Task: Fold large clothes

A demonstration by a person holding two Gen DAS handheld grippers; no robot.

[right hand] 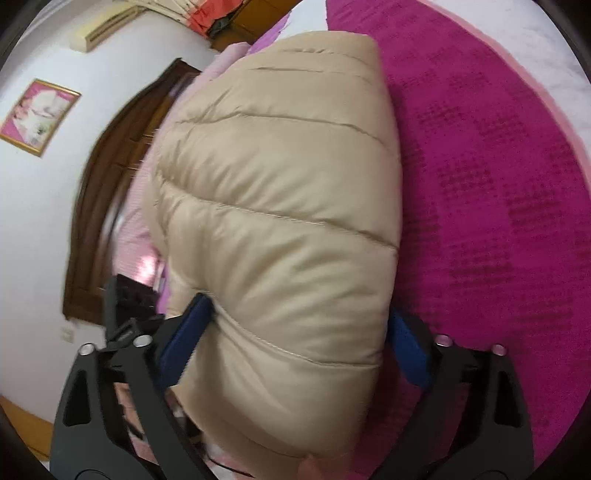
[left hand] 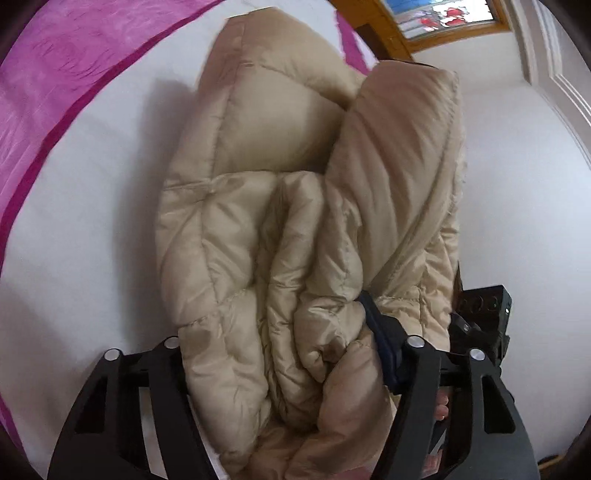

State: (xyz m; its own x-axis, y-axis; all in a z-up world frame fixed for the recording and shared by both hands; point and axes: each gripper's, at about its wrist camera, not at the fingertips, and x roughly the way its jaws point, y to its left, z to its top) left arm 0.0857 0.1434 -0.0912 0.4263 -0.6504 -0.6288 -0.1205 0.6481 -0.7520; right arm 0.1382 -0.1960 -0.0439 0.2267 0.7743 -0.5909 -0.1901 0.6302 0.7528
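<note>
We see a beige quilted puffer jacket (left hand: 295, 206), bunched into thick padded folds, filling the middle of the left wrist frame and rising as one smooth stitched bulk mid-frame in the right wrist view.

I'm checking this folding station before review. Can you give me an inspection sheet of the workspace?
Surface: bed with a magenta cover; in the left view the jacket is seen against a white area.
Job's things: one beige puffer jacket, bunched in thick folds, held up by both grippers.
Clutter: nothing seen.
Grippers: left gripper shut on bunched folds; right gripper shut on a thick padded part, blue pads against both sides.
Cables: nothing seen.
Surroundings: white wall, framed picture, dark wooden door, window, white moulding.
</note>
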